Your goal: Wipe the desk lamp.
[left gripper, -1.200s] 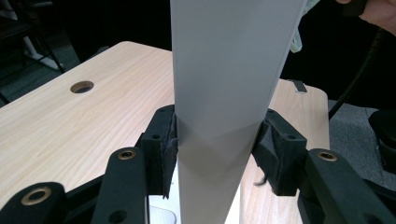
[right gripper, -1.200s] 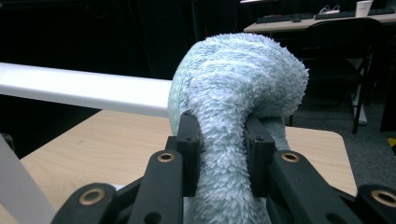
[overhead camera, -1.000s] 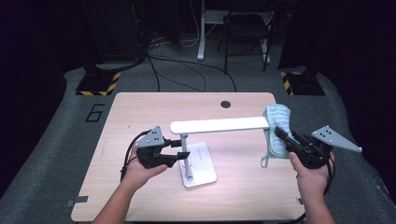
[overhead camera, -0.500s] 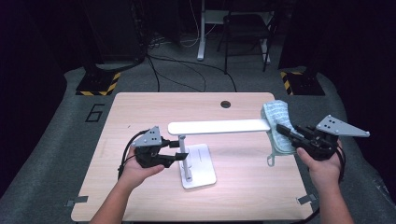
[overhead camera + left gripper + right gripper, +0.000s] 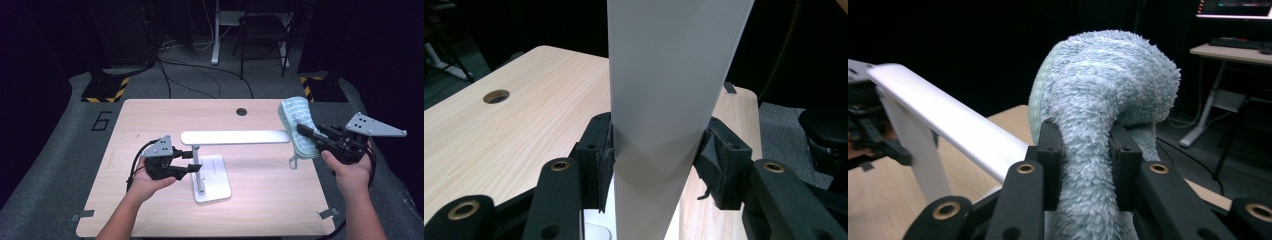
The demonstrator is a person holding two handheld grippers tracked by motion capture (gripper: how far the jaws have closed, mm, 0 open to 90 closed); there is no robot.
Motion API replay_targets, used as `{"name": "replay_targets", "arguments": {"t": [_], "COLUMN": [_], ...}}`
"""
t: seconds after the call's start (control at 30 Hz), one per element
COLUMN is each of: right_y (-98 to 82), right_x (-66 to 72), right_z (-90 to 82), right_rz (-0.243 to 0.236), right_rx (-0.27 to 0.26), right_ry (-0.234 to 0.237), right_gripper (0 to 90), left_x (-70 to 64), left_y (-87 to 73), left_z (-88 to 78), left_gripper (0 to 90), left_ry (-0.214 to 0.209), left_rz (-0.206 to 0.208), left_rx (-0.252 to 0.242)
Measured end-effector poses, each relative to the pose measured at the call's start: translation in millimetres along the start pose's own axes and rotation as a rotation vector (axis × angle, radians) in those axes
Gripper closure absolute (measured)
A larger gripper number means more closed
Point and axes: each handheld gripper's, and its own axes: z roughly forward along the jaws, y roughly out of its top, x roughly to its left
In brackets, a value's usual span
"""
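Observation:
A white desk lamp stands mid-table on its flat base (image 5: 216, 181). Its long head bar (image 5: 235, 137) lies level above a thin post (image 5: 198, 170). My left gripper (image 5: 195, 162) is shut on that post, and both pads press its sides in the left gripper view (image 5: 656, 160), where the post (image 5: 669, 90) rises between them. My right gripper (image 5: 303, 131) is shut on a pale blue-green fluffy cloth (image 5: 296, 117), held above the table by the bar's right end. In the right gripper view the cloth (image 5: 1108, 85) bulges over the jaws (image 5: 1087, 150), with the bar (image 5: 948, 122) to the left.
The wooden table (image 5: 150, 115) has a round cable hole (image 5: 242, 111) near its far edge. Beyond it stand a chair (image 5: 265, 30), desk legs, floor cables and two yellow-black striped bases (image 5: 105, 90). A "6" (image 5: 102, 120) marks the floor mat on the left.
My right gripper has risen with the cloth, lifting it to the right end of the lamp's bar. The left gripper and the lamp have stayed still.

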Motion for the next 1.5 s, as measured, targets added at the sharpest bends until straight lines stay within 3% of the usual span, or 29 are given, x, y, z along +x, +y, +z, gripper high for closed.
{"name": "replay_targets", "arguments": {"t": [0.1, 0.3, 0.43, 0.63, 0.87, 1.5], "right_y": [5.0, -3.7, -12.6, -16.1, -9.8, 19.9], "right_x": [2.7, 3.5, -3.2, -1.9, 16.2, 90.8], "right_z": [0.4, 17.7, 25.7, 32.3, 48.5, 104.9], "right_rz": [-0.014, -0.013, 0.050, 0.078, 0.054, -0.043], "right_rx": [-0.008, 0.060, 0.077, 0.078, 0.068, 0.077], "right_ry": [0.021, 0.040, 0.045, 0.057, 0.097, 0.291], "right_gripper": [72.8, 72.8, 72.6, 72.7, 72.7, 72.7], "left_x": [0.1, 1.6, 1.3, 1.0, 0.3, -2.4], "left_y": [-0.1, -1.3, -1.6, -1.7, -1.7, -1.5], "left_z": [0.4, 0.5, 0.7, 1.8, 2.2, 3.8], "left_gripper": [52.3, 52.2, 52.2, 52.1, 52.2, 52.2], "left_ry": [0.001, -0.011, -0.006, -0.008, -0.001, 0.018], "left_rz": [-0.002, -0.011, -0.010, -0.009, -0.009, -0.018], "left_rx": [-0.002, -0.010, -0.011, -0.011, -0.013, -0.019]}}
